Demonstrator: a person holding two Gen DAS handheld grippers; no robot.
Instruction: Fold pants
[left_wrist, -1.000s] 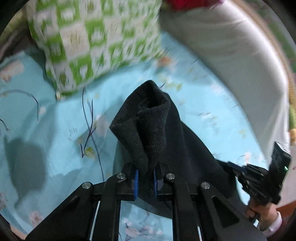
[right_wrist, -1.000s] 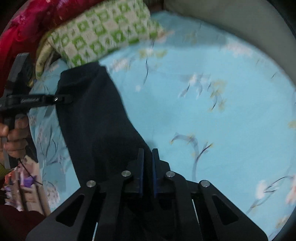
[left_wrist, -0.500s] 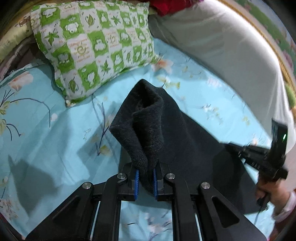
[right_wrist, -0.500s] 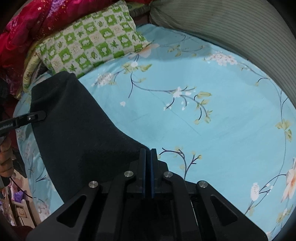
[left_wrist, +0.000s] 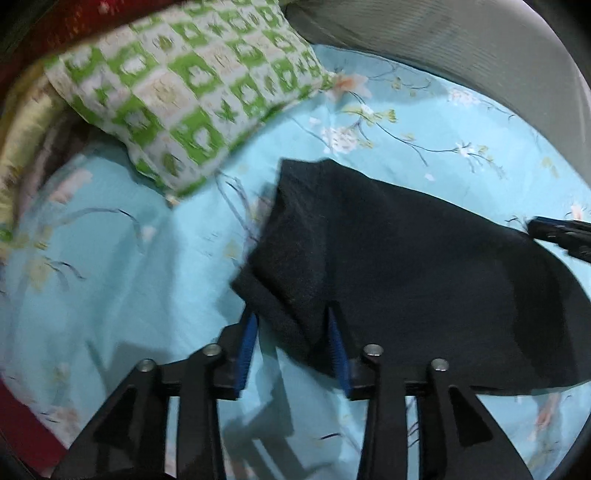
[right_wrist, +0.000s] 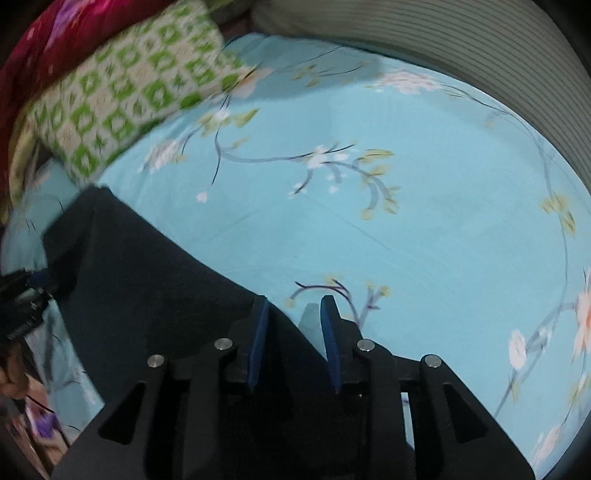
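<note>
Pants (left_wrist: 406, 266) lie flat on the bedsheet (left_wrist: 110, 258), long axis running between both grippers (each at one end), left gripper (left_wrist: 291, 343) and right gripper (right_wrist: 291, 336) spread apart, gripping nothing.

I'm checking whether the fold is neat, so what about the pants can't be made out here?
- Left wrist view: the pants' near edge is hidden behind the left gripper; motion blur smears their texture.
- Right wrist view: the right gripper body hides the cloth's near corner; the frame edge crops the left gripper.
</note>
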